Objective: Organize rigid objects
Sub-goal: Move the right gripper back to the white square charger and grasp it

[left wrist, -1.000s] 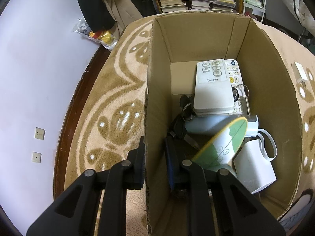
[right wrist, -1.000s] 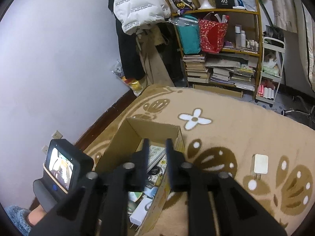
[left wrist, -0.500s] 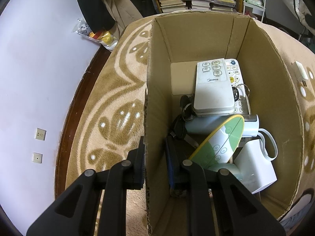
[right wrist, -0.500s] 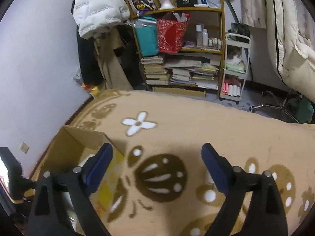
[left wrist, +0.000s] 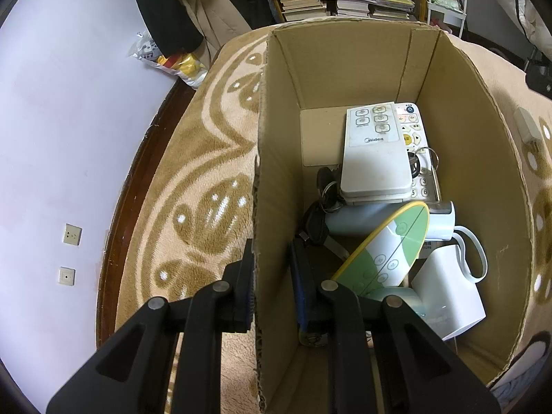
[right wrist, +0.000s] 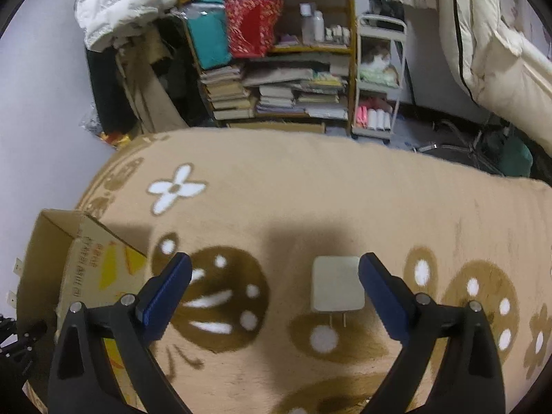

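A cardboard box (left wrist: 345,58) stands on the tan rug. Inside lie a white Midea remote (left wrist: 376,151) on another remote, keys (left wrist: 327,189), a pale blue cylinder (left wrist: 365,220), a green-and-white oval remote (left wrist: 390,252) and a white mug (left wrist: 448,296). My left gripper (left wrist: 272,269) is shut on the box's left wall, one finger inside, one outside. My right gripper (right wrist: 274,276) is open and hovers over the rug. A white plug charger (right wrist: 337,283) lies flat between its fingers, close to the right finger. The box (right wrist: 86,262) shows at the left of the right wrist view.
A tan rug (right wrist: 310,189) with brown and white flowers covers the surface. A full bookshelf (right wrist: 276,79), a small white cart (right wrist: 377,79) and hanging clothes stand behind it. The white wall (left wrist: 69,138) with sockets runs along the left.
My right gripper has swung right from above the box, opened wide, and come down over the white charger. The left gripper and the box have stayed put.
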The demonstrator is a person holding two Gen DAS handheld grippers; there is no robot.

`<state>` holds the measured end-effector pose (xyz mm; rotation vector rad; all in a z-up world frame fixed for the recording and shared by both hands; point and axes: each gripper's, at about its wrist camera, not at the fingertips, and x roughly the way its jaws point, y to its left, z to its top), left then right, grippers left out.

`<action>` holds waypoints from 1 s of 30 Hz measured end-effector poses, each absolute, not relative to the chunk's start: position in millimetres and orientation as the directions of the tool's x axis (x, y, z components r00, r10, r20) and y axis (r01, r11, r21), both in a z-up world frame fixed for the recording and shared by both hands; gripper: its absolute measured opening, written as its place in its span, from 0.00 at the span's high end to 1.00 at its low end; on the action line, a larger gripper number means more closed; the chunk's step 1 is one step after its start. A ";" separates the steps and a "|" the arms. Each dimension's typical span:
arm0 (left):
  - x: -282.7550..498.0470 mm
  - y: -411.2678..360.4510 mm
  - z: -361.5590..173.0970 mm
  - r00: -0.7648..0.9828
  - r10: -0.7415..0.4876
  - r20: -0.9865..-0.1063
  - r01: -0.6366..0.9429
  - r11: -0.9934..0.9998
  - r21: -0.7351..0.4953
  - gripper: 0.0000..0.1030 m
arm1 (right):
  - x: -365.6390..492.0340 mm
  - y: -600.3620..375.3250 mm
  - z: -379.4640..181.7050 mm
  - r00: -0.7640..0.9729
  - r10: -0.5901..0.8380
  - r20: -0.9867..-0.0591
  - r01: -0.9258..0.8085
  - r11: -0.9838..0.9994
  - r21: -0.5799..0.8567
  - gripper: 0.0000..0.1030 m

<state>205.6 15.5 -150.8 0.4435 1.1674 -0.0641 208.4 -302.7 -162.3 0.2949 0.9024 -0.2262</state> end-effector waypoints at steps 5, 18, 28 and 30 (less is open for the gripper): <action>205.8 15.8 -150.5 0.400 0.176 -0.900 0.275 0.913 0.301 0.82 | 210.2 -316.0 -174.0 0.582 -0.074 -0.810 0.341 0.926 0.161 0.01; 206.6 17.3 -151.5 0.399 0.175 -0.900 0.275 0.913 0.300 0.82 | 208.5 -340.6 -205.9 0.520 -0.037 -0.854 0.427 0.877 0.222 0.01; 206.4 16.3 -153.6 0.398 0.177 -0.900 0.278 0.912 0.302 0.82 | 207.3 -348.5 -230.1 0.475 0.009 -0.880 0.455 0.854 0.254 0.28; 206.4 16.7 -153.4 0.397 0.174 -0.901 0.277 0.913 0.299 0.82 | 207.1 -349.9 -233.2 0.466 0.004 -0.885 0.460 0.853 0.246 0.40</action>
